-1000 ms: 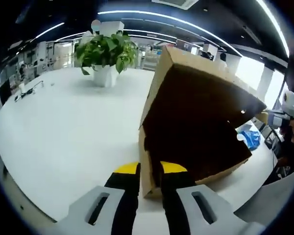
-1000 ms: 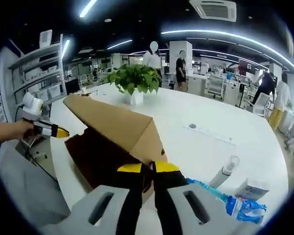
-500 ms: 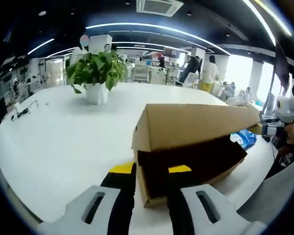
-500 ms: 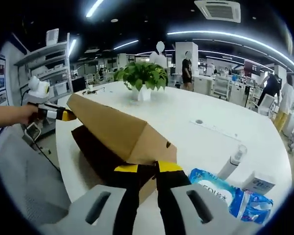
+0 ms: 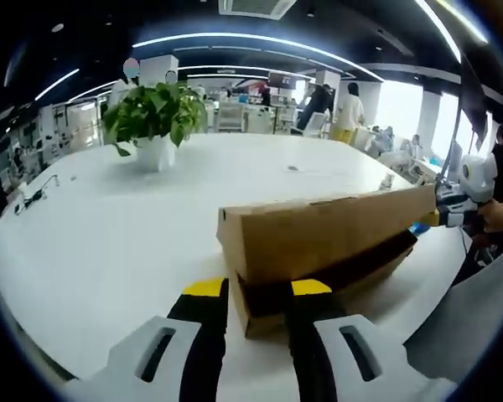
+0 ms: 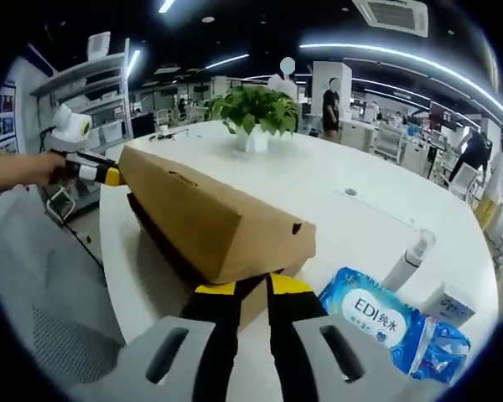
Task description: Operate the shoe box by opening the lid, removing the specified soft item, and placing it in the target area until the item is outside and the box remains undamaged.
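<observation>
The left gripper (image 5: 258, 295) has its yellow-tipped jaws closed on the near end wall of the shoe box (image 5: 318, 243), whose lid (image 5: 327, 230) hangs low, leaving only a dark slit, so the contents are hidden. The right gripper (image 6: 251, 291) pinches the opposite end of the box; its fingertips are partly covered by the lid's overhang. The box sits near the edge of the white table (image 5: 109, 226), with wide bare surface toward the potted plant (image 5: 151, 117). Just beside the box lies a blue tissue pack (image 6: 377, 314), with a spray bottle (image 6: 407, 260) behind.
</observation>
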`<state>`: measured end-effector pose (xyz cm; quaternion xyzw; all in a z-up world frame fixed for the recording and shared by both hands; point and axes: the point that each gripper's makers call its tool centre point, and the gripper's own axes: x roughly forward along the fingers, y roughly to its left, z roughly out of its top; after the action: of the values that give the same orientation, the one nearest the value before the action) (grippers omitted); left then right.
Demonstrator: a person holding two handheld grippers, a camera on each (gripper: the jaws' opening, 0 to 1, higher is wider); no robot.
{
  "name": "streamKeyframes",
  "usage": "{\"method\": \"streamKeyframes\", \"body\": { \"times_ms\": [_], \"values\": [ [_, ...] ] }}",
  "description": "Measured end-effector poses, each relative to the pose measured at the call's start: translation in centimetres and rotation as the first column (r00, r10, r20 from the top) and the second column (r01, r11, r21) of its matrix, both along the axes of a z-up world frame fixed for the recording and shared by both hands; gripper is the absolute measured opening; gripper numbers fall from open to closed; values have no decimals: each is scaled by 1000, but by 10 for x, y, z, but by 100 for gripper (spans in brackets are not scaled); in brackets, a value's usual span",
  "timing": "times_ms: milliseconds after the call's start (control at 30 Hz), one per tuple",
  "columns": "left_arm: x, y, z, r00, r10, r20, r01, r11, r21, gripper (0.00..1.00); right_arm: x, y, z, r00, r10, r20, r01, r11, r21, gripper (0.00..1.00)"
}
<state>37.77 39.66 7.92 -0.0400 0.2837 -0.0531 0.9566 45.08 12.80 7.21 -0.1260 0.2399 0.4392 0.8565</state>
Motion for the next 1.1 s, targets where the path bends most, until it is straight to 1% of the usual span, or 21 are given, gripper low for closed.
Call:
{"method": "streamKeyframes", "body": {
  "times_ms": [100, 233, 400, 533, 600, 633, 700, 867, 933, 1000, 1100],
  "values": [
    [-3, -3, -4, 1000, -7, -15, 7, 1000, -6, 26, -4, -1, -7, 1000, 19, -2, -19, 1000, -14, 12],
    [-8, -5, -11, 999, -9, -42, 9, 1000, -10, 30, -9, 0, -13, 998, 59, 8, -59, 997, -41, 13],
    [-14, -4, -19, 998, -9, -64, 8, 1000, -8, 31, -13, -2, -18, 996, 88, 15, -87, 994, -65, 15],
    [-20, -4, -28, 995, -12, -99, 12, 1000, -2, 31, -15, -1, -19, 994, 104, 25, -102, 993, -67, 16],
    [-20, -4, -30, 995, -11, -100, 10, 1000, -8, 30, -15, 0, -19, 992, 119, 30, -117, 991, -71, 16],
    [-21, -4, -32, 994, -9, -105, 8, 1000, -16, 30, -16, 1, -20, 992, 124, 30, -122, 990, -71, 16],
    [-23, -4, -35, 993, -13, -119, 11, 1000, -12, 31, -16, 1, -20, 992, 124, 29, -122, 990, -74, 16],
    [-23, -5, -28, 996, -14, -91, 13, 1000, -14, 30, -22, -2, -17, 989, 144, 22, -142, 987, -82, 18],
    [-23, -5, -27, 996, -13, -86, 12, 1000, -16, 30, -28, -1, -20, 985, 170, 18, -168, 981, -99, 20],
    [-21, -5, -26, 997, -17, -80, 17, 1000, -9, 30, -30, -2, -22, 982, 187, 32, -182, 977, -113, 20],
    [-22, -7, -28, 995, -24, -93, 23, 1000, -5, 30, -31, -2, -24, 984, 179, 26, -175, 979, -103, 19]
  ]
}}
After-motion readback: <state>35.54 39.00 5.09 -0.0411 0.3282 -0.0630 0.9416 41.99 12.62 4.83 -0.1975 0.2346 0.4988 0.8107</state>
